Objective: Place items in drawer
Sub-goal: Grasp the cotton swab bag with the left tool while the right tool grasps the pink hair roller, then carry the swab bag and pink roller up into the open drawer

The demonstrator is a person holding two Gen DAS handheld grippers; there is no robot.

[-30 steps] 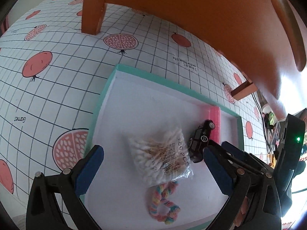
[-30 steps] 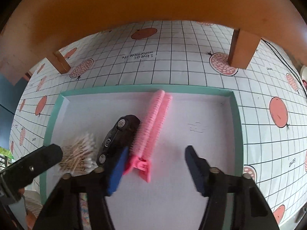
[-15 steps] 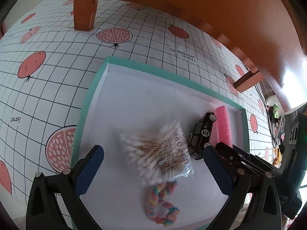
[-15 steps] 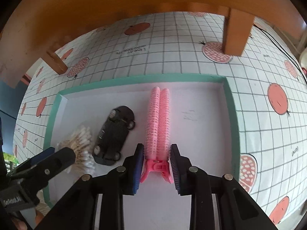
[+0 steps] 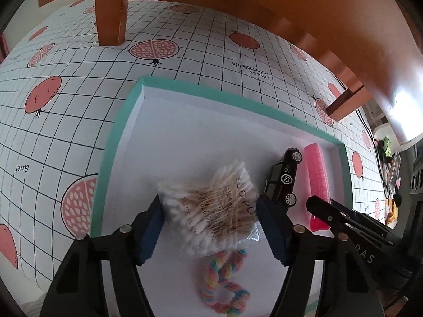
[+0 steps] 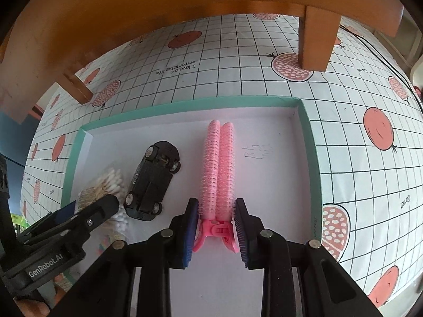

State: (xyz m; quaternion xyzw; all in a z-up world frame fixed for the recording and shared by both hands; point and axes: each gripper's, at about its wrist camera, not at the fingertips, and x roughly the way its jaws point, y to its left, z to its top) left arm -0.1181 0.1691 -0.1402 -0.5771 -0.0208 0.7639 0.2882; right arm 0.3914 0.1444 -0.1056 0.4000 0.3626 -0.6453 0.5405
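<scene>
Nothing has gone into a drawer yet as far as these views show: all 4 items lie in the teal-rimmed white tray on the pomegranate-print surface, and no drawer can be made out, only orange wooden furniture overhead.

Your right claw is narrow, its blue pads pressed on the clip end of the pink hair roller clip, which lies on the tray floor, not lifted.

Your left claw is closing around the bag of cotton swabs; the bag sits between the pads, but I can't tell if they press it yet.

The black toy car lies on its side between swabs and clip. The pastel hair tie sits just below the swab bag.

Left, by my read: lift both, find the drawer, drop them, return for car and tie.
</scene>
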